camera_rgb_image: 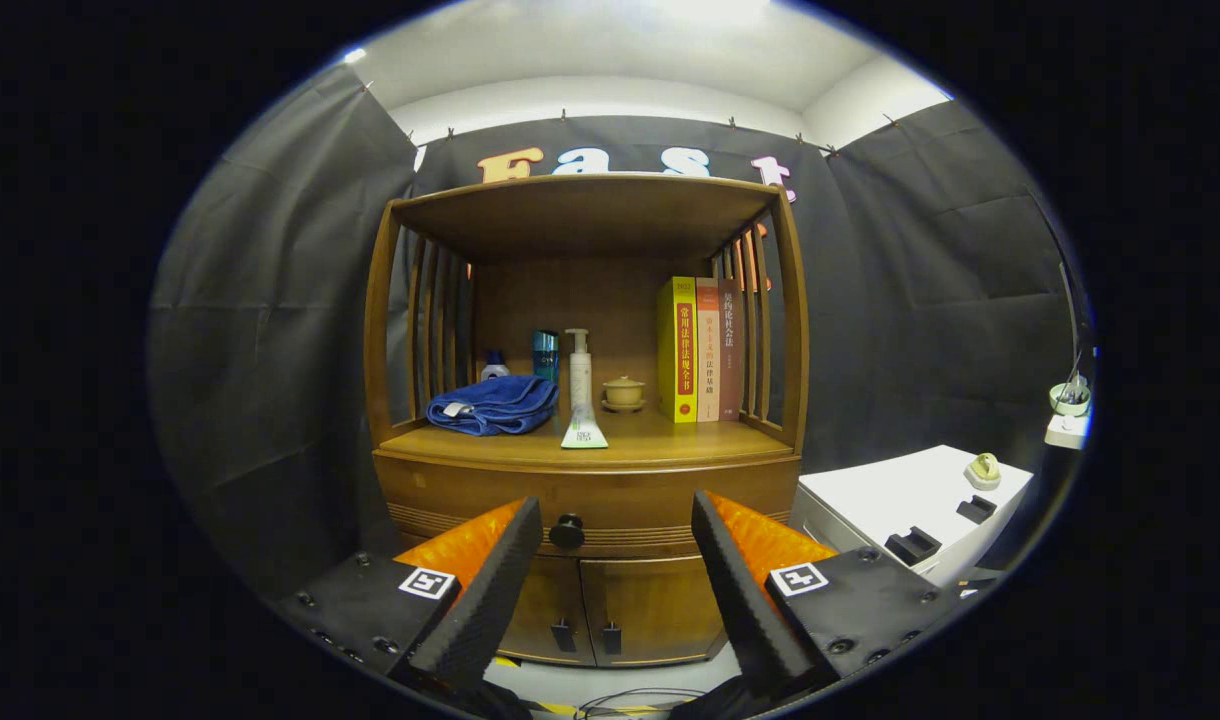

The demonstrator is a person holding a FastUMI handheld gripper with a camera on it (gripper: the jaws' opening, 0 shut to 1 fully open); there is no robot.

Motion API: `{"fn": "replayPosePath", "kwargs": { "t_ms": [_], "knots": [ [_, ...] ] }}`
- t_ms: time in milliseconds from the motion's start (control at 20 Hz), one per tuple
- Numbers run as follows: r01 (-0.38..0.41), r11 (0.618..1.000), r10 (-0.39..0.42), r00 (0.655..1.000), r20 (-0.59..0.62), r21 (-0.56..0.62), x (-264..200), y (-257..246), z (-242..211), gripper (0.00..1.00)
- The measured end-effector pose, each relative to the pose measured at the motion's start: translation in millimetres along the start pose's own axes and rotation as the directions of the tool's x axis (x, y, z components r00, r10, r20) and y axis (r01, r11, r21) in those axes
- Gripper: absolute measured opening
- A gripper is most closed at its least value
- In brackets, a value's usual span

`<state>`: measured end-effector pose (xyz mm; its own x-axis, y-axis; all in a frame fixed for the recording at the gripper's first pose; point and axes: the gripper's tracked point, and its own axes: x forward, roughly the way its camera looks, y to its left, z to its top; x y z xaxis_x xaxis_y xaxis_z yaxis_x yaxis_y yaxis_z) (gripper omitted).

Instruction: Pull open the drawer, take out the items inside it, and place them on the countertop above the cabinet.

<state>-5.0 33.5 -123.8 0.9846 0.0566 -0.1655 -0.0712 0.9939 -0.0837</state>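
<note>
The gripper (615,520) hangs in front of a brown wooden cabinet (585,420) with its two black ribbed fingers (485,590) spread wide and nothing between them but open air. From the midpoint of the fingers, the shut wooden drawer (470,495) lies dead ahead at twelve o'clock, its front flush with the cabinet body. The round dark drawer knob (567,531) sits just beyond the fingers at about ten o'clock, close to the left finger's inner edge and clear of it. Whatever the drawer holds is hidden.

On the brown wooden countertop (660,440) above the drawer, going left to right: a folded dark blue towel (493,405) at eleven o'clock, with a small blue-capped bottle (494,366) and a tall teal tube (545,355) standing behind it; a white pump bottle (579,370) upright near twelve; a white-and-green tube (583,428) standing on its cap just in front of the pump bottle; a small tan lidded cup on a saucer (625,393); then three upright books (702,348), yellow, orange and brown, at one o'clock against the slatted right side.

Below the drawer, two brown cabinet doors (610,610) with dark handles are closed. At three o'clock, beside the cabinet, stands a white box-shaped unit (900,500) with small dark pieces and a pale object on top.
</note>
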Motion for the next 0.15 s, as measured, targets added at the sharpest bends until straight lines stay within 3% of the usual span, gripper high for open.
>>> {"fn": "replayPosePath", "kwargs": {
  "t_ms": [150],
  "knots": [
    [-0.001, 1.0, 0.001, 1.0, 0.001, 0.001, -0.5, 1.4, -0.1, 0.99]
  ]
}}
